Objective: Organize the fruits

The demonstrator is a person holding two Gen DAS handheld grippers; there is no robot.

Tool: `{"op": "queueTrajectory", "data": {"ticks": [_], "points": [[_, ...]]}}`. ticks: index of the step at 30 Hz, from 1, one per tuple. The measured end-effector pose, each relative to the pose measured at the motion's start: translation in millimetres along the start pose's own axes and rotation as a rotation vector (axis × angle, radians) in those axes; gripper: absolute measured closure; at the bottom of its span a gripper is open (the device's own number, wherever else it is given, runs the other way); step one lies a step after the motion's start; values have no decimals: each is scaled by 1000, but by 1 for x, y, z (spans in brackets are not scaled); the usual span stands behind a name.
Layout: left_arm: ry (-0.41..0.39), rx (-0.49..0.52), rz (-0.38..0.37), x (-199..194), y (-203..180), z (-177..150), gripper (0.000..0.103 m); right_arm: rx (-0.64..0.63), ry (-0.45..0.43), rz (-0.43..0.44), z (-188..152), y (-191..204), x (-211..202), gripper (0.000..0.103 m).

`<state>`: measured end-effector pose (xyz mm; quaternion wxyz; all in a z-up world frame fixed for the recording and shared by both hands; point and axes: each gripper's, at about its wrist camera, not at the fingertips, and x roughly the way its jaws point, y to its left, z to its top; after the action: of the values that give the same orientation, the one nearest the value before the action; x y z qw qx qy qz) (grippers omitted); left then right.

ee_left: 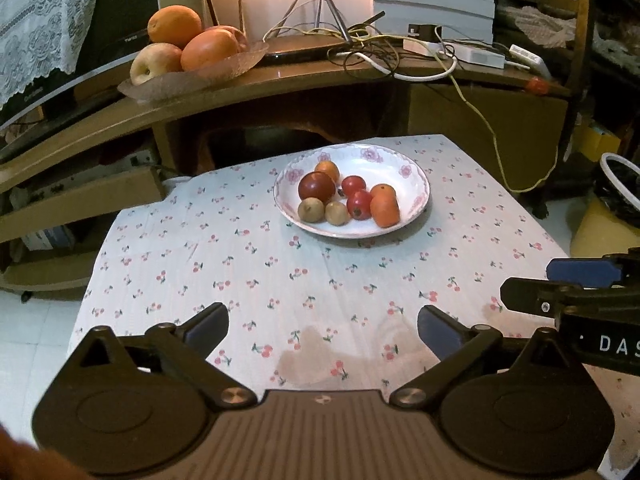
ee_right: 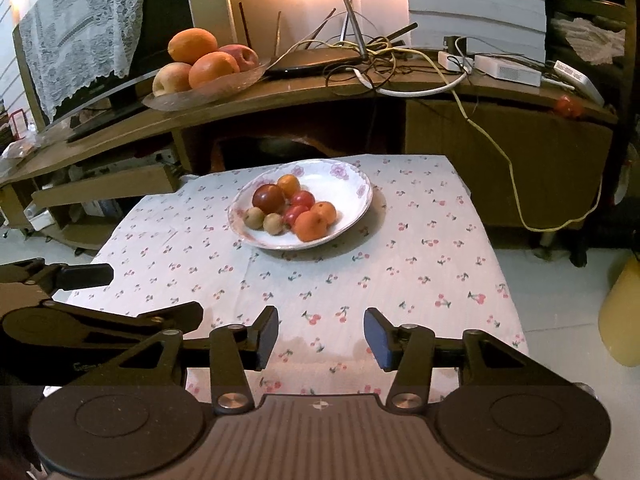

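Item: white flowered plate (ee_left: pixel 404 172), set toward the far end of a table under a cherry-print cloth (ee_left: pixel 280 264). Contents: small fruits (ee_left: pixel 348 200) heaped together, red, orange and brownish-green.

Item: left gripper (ee_left: pixel 323 328), held over the near edge of the cloth, jaws spread wide, nothing between them.

Item: right gripper (ee_right: pixel 321 336), held alongside, jaws parted less widely, nothing gripped. Both were kept well apart from the plate.

Item: glass dish (ee_right: pixel 208 92) of oranges and apples, placed on the wooden shelf (ee_right: pixel 304 88) behind the table.

Dim, warm room — blown-out glare top centre; fisheye-bent edges.
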<state>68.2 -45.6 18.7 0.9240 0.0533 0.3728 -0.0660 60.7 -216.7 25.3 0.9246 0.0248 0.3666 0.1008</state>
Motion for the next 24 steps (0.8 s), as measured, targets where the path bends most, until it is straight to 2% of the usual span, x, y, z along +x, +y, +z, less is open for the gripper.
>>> {"op": "queueTrajectory", "data": {"ticks": [6,24], "points": [[5,4,21,-12,-2,-10,0,2,3,-1,-10,4,-12,52],[17,-3,-6,-42,-9,-36,0,7,3,-6,-34,13,-43,52]]}}
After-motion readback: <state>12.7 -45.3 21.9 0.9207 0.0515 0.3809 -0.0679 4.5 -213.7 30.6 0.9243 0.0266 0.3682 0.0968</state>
